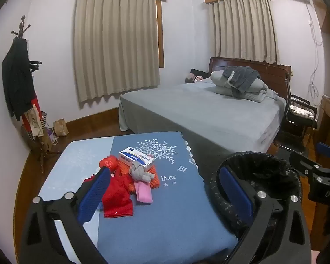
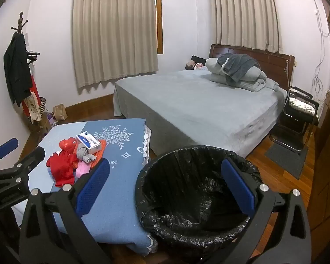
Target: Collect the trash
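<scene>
The worktop (image 1: 165, 209), draped in a blue cloth, stands just in front of the bed (image 1: 198, 110). Right beside the worktop sits the bin (image 2: 193, 189), lined with a black bag and empty, placed close so trash can drop straight in. On the worktop lies the trash pile: red cloth scraps (image 1: 116, 195), a white-and-blue box (image 1: 136, 158), a grey wad (image 1: 140, 173) and a pink piece (image 1: 144, 194). The left gripper (image 1: 162, 198) hangs over the pile and the right gripper (image 2: 165, 187) over the bin, both with jaws spread wide and holding nothing.
</scene>
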Demonstrator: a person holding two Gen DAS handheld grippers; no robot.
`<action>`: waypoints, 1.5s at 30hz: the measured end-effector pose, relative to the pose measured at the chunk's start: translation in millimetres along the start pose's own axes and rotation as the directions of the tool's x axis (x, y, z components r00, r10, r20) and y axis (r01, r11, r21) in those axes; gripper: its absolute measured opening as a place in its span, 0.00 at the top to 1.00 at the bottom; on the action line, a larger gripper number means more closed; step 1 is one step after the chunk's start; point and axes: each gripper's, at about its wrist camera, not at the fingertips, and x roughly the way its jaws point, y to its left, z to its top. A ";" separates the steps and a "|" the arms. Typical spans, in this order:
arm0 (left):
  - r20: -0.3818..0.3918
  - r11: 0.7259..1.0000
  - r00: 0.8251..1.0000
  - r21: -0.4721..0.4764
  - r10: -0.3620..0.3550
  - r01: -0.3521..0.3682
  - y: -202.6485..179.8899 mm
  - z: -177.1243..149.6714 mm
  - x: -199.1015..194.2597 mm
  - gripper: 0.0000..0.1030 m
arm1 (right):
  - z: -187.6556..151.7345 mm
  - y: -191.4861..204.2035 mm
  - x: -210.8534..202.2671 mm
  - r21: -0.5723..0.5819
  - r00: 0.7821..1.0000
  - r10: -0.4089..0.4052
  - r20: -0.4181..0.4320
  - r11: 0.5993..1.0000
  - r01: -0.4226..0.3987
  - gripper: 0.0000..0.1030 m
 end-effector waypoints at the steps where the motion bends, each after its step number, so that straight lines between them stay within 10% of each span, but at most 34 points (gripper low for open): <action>1: -0.005 1.000 1.000 -0.001 -0.001 0.001 0.1 0.0 0.3 0.06 | 0.0 0.1 0.1 0.000 1.000 0.000 0.000 1.000 0.000 0.04; 45: -0.007 1.000 1.000 0.009 0.004 -0.004 2.2 -1.4 2.8 0.06 | -1.4 1.9 0.3 0.001 1.000 0.000 0.000 1.000 0.000 0.04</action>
